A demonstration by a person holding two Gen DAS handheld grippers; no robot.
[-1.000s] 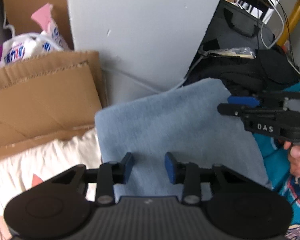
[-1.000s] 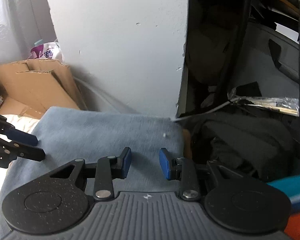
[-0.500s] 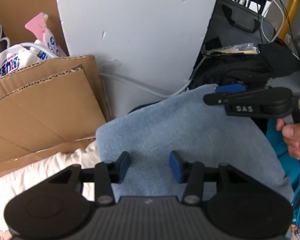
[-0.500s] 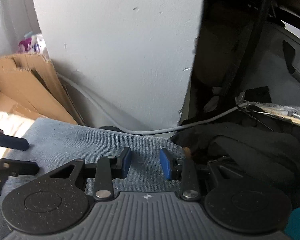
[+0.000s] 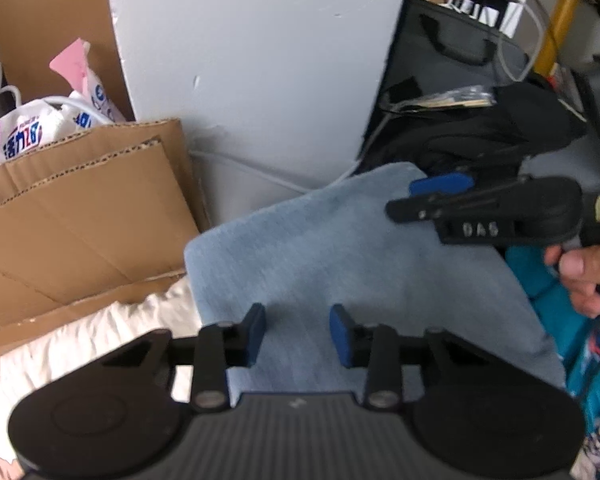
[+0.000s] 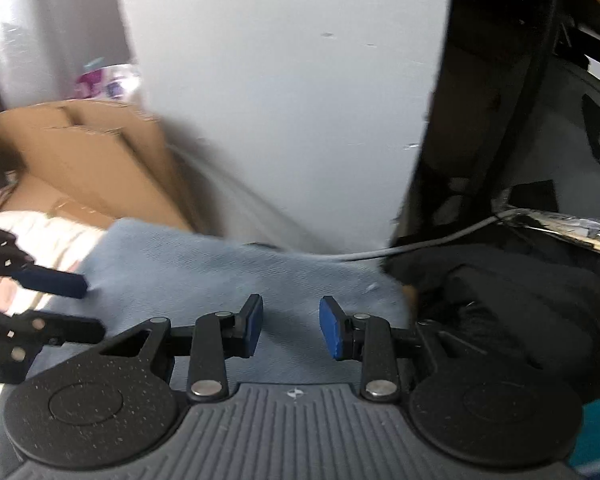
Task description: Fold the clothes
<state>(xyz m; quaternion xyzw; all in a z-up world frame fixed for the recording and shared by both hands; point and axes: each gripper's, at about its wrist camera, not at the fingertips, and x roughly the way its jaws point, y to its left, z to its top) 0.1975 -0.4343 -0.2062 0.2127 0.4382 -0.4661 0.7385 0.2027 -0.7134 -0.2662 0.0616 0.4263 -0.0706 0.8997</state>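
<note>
Blue denim-like cloth, a folded light-blue garment (image 5: 340, 264), is lying flat under both tools, its far edge reaching toward the base of a pale grey wall panel (image 5: 252, 60). Left tool (image 5: 298, 336) is hovering over the near part of the garment, blue pads parted with only fabric showing below the gap; its jaws have just been closing, yet nothing is being pinched between them. Right tool (image 6: 291, 326) is likewise standing apart at the pads, poised above the garment's right portion near its far right corner, gripping nothing. In the left wrist view the right tool is appearing from the side, with a person's fingers (image 5: 580, 268) wrapping its handle. Brown corrugated cardboard sheets (image 5: 80, 216) are leaning to the left of the garment, with white crinkled fabric (image 5: 100, 340) lying just beside the garment's left edge. Dark bags and clothing (image 6: 520, 300) are piling to the right, a thin grey cable (image 6: 420, 244) running across them. Teal patterned cloth (image 5: 540, 272) is showing beyond the garment's right side. Right wrist view is blurring somewhat.
</note>
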